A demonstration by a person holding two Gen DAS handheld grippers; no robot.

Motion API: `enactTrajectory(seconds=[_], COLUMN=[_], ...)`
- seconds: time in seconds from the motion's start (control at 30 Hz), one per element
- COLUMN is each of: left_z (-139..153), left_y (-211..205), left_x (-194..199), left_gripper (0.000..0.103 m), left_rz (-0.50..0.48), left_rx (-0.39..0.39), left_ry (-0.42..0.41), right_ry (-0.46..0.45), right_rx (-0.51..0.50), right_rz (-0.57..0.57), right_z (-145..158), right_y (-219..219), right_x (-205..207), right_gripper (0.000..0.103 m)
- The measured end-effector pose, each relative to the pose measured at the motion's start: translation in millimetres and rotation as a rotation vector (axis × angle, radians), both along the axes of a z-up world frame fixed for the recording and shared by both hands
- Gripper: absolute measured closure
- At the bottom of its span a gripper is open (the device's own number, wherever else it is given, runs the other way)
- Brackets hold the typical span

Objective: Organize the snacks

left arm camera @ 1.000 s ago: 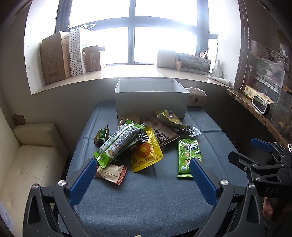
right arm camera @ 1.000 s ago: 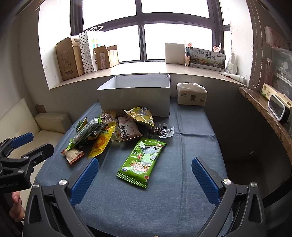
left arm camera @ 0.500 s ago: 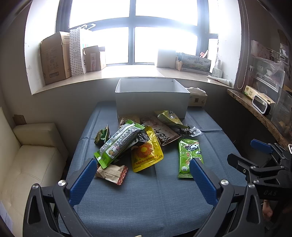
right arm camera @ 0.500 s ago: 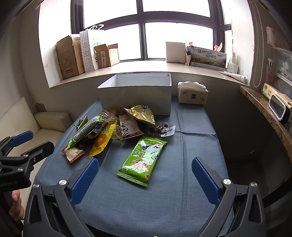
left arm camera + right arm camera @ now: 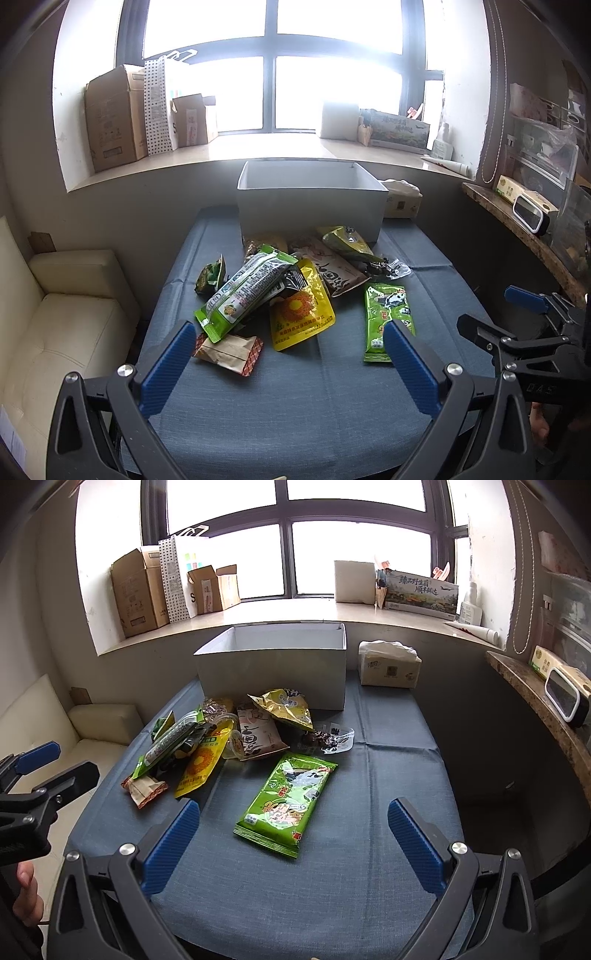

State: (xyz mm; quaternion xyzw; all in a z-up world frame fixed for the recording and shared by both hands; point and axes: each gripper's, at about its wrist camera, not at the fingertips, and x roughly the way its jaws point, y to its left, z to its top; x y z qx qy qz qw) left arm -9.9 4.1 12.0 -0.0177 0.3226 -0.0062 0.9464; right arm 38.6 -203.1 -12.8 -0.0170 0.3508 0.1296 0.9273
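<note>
Several snack packets lie in a heap on the blue tablecloth (image 5: 295, 398) in front of an open white box (image 5: 310, 206). A long green packet (image 5: 243, 295) rests on a yellow pouch (image 5: 301, 314). A brown wrapped snack (image 5: 229, 349) lies nearest on the left. A flat green packet (image 5: 286, 805) lies apart, between the fingers of my right gripper (image 5: 293, 821). My left gripper (image 5: 288, 341) is open and empty above the near table edge. My right gripper is open and empty too.
A tissue box (image 5: 388, 662) stands right of the white box. Cardboard boxes (image 5: 114, 118) line the window sill. A cream sofa (image 5: 55, 325) is on the left. A stone shelf (image 5: 535, 698) with a clock runs along the right.
Both grippers have edged slightly forward toward the snacks. Nothing on the table has moved.
</note>
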Motion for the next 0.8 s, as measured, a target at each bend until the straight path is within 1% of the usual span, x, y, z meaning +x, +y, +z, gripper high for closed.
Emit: enactTrajectory(seconds=[0.03, 0.1, 0.2, 0.33, 0.4, 0.53, 0.6, 0.63, 0.7, 0.77, 0.8], left_z=[-0.2, -0.9, -2.7, -9.7, -13.1, -21.4, -25.7, -28.2, -33.4, -39.9, -42.3], left_y=[0.9, 3.6, 7.2, 16.2, 22.7, 36.4, 41.4, 43.4, 46.2, 46.8, 46.3], left_x=[-0.2, -0.5, -1.1, 0.1, 0.2, 2.2, 4.5, 5.9, 8.9, 13.3, 15.5], left_gripper=[0.000, 0.000, 0.000, 0.000, 0.000, 0.000, 0.000, 0.000, 0.000, 0.000, 0.000], left_rz=[0.001, 0.008, 0.019, 0.047, 0.060, 0.087, 0.095, 0.099, 0.102, 0.100, 0.097], left_rx=[-0.002, -0.006, 0.001, 0.011, 0.011, 0.003, -0.002, -0.005, -0.012, -0.009, -0.004], left_ry=[-0.001, -0.002, -0.004, 0.012, 0.019, 0.035, 0.044, 0.048, 0.059, 0.075, 0.080], right_ry=[0.009, 0.065, 0.152, 0.273, 0.329, 0.353, 0.358, 0.354, 0.347, 0.334, 0.335], right_rx=[0.002, -0.035, -0.083, -0.075, -0.120, -0.155, -0.128, -0.134, -0.128, -0.125, -0.120], right_rz=[0.005, -0.009, -0.045, -0.071, -0.097, -0.110, -0.103, -0.111, -0.115, -0.120, -0.117], right_z=[-3.8, -16.5, -43.5, -83.6, -101.3, -120.1, -123.9, -124.3, -122.9, -119.4, -117.4], right_y=[1.8, 9.0, 23.1, 39.4, 48.6, 60.0, 61.2, 61.5, 61.3, 60.0, 58.8], right_x=[5.8, 25.4, 66.1, 117.9, 135.8, 148.8, 150.7, 151.3, 151.6, 151.4, 151.8], right_gripper=[0.000, 0.000, 0.000, 0.000, 0.000, 0.000, 0.000, 0.001, 0.009, 0.025, 0.025])
